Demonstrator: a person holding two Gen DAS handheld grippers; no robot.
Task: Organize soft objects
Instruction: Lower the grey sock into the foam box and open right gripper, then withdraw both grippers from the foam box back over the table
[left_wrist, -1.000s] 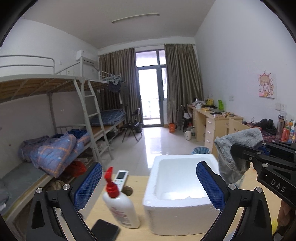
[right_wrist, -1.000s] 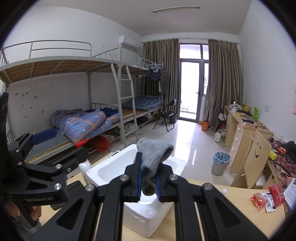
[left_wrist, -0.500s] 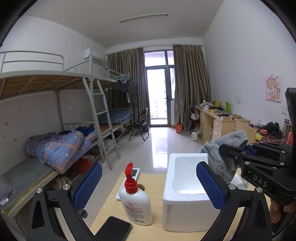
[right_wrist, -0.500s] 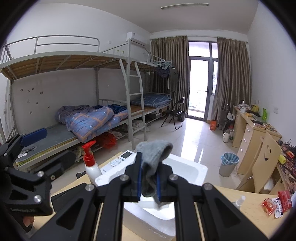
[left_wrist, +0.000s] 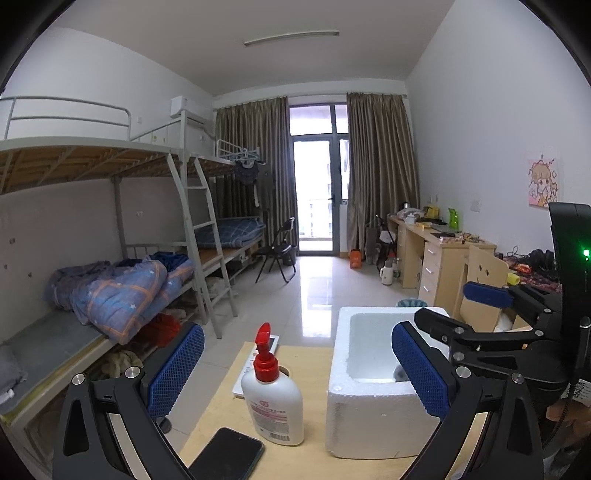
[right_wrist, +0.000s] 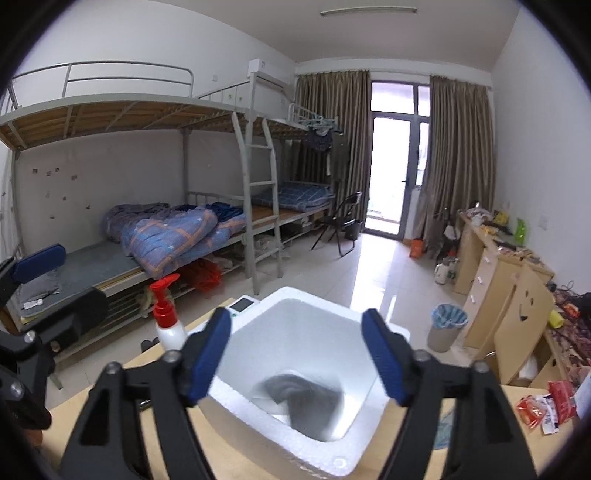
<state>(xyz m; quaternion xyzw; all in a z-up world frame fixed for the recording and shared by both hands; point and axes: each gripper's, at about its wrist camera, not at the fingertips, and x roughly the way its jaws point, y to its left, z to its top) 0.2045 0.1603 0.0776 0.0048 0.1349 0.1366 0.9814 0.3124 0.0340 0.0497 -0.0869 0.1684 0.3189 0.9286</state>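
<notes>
A white foam box (right_wrist: 310, 294) stands on the wooden table. A grey cloth (right_wrist: 299, 398) lies blurred inside it, near the bottom. My right gripper (right_wrist: 295, 325) hovers just above the box; its jaws are opening, with nothing between the blue pads. From the left wrist view the right gripper (left_wrist: 458, 304) reaches over the box (left_wrist: 369, 417) from the right. My left gripper (left_wrist: 297, 332) is open and holds nothing, left of and nearer than the box. The right wrist view shows the left gripper (right_wrist: 55, 288) at the left edge.
A white pump bottle with a red top (left_wrist: 273, 402) stands left of the box, a dark phone (left_wrist: 225, 458) lies in front of it and a remote control (left_wrist: 273, 343) behind. Snack packets (right_wrist: 543, 402) lie at the table's right. Bunk beds line the left wall, desks the right.
My right gripper has gone from shut on the grey cloth to open, and the cloth has dropped into the foam box. My left gripper has shifted a little to the left.
</notes>
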